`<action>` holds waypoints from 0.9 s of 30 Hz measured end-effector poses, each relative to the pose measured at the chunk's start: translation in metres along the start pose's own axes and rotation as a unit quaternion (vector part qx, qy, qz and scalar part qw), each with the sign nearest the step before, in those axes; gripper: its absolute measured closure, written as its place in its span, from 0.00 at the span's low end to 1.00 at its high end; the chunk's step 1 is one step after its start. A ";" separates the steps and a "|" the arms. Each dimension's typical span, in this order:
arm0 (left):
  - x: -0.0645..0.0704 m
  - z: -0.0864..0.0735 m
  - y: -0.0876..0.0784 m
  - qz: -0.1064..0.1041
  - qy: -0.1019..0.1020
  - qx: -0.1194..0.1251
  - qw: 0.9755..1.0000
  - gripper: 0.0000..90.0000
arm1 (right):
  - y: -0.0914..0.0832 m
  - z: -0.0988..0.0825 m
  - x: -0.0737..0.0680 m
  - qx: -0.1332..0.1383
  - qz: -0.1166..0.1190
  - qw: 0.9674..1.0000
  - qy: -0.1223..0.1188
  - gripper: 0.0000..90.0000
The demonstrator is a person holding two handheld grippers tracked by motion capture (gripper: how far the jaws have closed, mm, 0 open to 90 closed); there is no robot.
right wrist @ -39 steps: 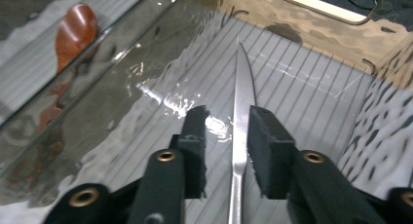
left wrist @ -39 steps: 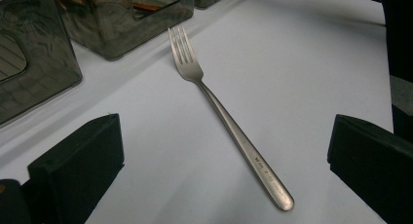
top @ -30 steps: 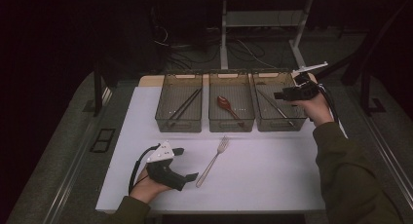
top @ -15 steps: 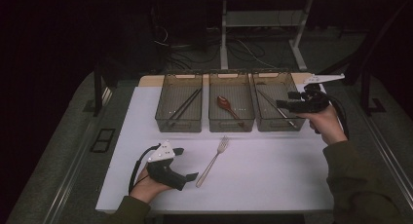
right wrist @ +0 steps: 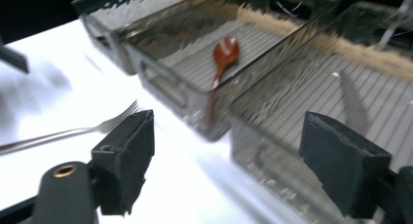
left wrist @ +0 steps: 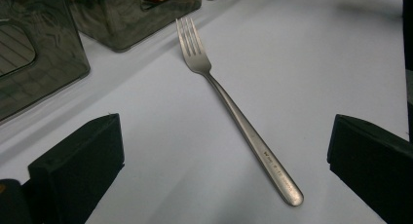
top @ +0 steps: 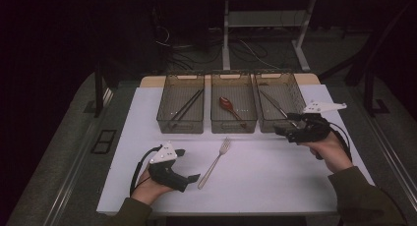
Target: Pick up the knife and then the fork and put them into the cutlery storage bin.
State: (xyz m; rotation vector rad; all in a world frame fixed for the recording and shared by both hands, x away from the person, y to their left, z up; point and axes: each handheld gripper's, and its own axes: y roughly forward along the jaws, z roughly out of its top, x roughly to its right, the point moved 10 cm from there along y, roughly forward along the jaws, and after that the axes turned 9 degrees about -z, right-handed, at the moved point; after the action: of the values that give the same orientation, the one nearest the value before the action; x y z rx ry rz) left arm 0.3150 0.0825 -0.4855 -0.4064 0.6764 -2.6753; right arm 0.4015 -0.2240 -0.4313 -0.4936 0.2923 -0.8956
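Observation:
A metal fork (top: 215, 162) lies on the white table, tines toward the bins. My left gripper (top: 188, 164) rests just left of its handle and is open. In the left gripper view the fork (left wrist: 234, 117) lies ahead between the wide jaws of that gripper (left wrist: 226, 136), untouched. My right gripper (top: 284, 127) hovers at the front right corner of the right bin (top: 295, 96). Its jaws have just been opening and hold nothing. The right gripper view shows my right gripper (right wrist: 229, 141) facing the bins, with a knife (right wrist: 350, 102) in the right one and a red spoon (right wrist: 225, 53) in the middle one.
Three dark see-through bins stand in a row at the back of the table: the left bin (top: 164, 115) holds chopsticks (top: 187, 108), then comes the middle bin (top: 216, 120). Desk legs and cables lie on the floor beyond. The white tabletop (top: 275, 182) has dark floor on both sides.
My right hand has drawn back from over the right bin toward the table's near side and now sits lower in the picture. The left gripper and the fork have not moved.

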 end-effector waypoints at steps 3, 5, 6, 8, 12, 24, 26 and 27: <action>0.000 0.001 -0.001 0.006 -0.002 0.002 1.000 0.00 | -0.002 -0.015 -0.010 -0.006 0.002 1.000 -0.005 0.20; -0.001 0.001 -0.001 0.009 -0.002 0.003 1.000 0.00 | -0.004 -0.023 -0.014 -0.005 0.000 1.000 -0.008 0.20; 0.000 0.002 -0.001 0.010 -0.003 0.003 1.000 0.00 | -0.005 -0.028 -0.017 -0.004 0.001 1.000 -0.007 0.20; 0.001 0.002 -0.001 0.008 -0.004 0.001 1.000 0.01 | -0.008 -0.038 -0.022 -0.004 0.005 1.000 -0.001 0.19; 0.003 0.005 -0.002 0.009 -0.007 0.000 1.000 0.14 | -0.012 -0.056 -0.029 -0.016 0.007 1.000 -0.013 0.15; 0.024 0.004 0.023 -0.029 -0.022 -0.040 0.999 0.90 | -0.021 -0.085 -0.033 -0.025 0.003 1.000 0.003 0.15; 0.027 0.000 0.030 -0.035 -0.026 -0.054 0.998 0.98 | -0.021 -0.085 -0.034 -0.023 0.005 1.000 0.003 0.15; 0.030 -0.002 0.035 -0.035 -0.028 -0.060 0.997 0.99 | -0.021 -0.085 -0.034 -0.023 0.005 1.000 0.003 0.15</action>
State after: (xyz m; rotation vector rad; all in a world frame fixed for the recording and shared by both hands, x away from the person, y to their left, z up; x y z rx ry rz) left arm 0.2967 0.0431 -0.4995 -0.5446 0.8226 -2.6863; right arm 0.3295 -0.2324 -0.4912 -0.5322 0.3205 -0.8826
